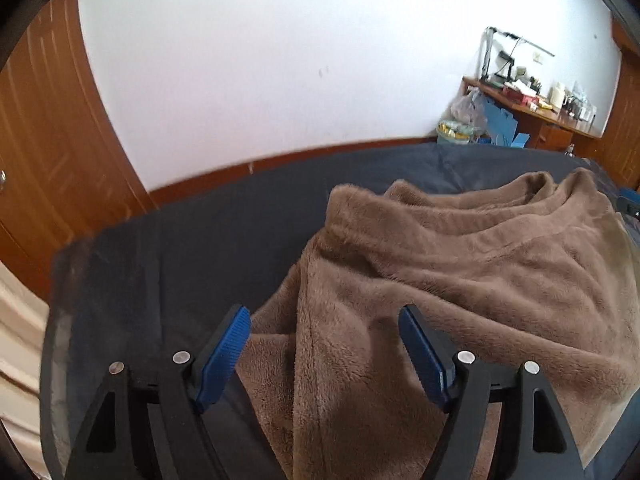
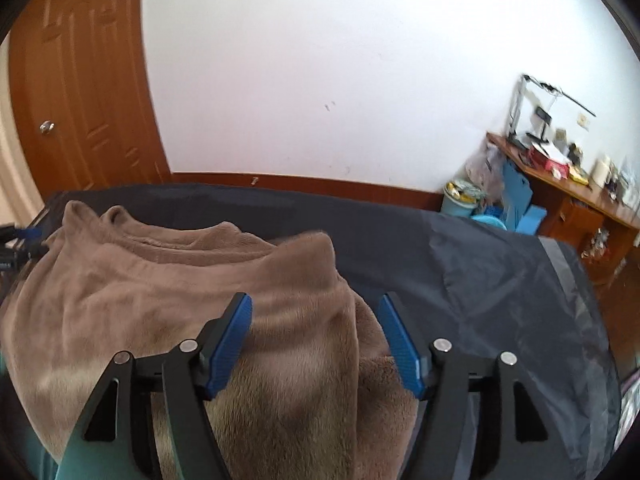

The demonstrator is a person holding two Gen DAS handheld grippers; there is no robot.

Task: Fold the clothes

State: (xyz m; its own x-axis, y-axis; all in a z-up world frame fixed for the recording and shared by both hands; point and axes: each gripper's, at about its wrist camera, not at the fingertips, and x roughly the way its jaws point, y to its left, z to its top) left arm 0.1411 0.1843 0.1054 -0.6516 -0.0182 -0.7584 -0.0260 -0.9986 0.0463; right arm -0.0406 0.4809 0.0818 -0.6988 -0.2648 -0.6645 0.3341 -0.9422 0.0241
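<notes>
left gripper [image 1: 325,318] spread, empty, over fleece edge | right gripper [image 2: 316,306] spread, empty, straddling fleece side | fleece [image 1: 460,264] rumpled on dark sheet [image 1: 208,248] | desk [image 2: 576,200] far right

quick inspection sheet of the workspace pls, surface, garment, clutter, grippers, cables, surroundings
surface: dark cover spread flat under the job, wrinkled toward the right edge
job's things: brown fleece garment lying rumpled on the cover, neckline at the far end, not yet folded
clutter: nothing seen on the cover besides the garment
grippers: left gripper open over the garment's left edge; right gripper open over its right edge, neither gripping
cables: nothing seen
surroundings: white wall, wooden door, crowded wooden desk, blue bin
</notes>
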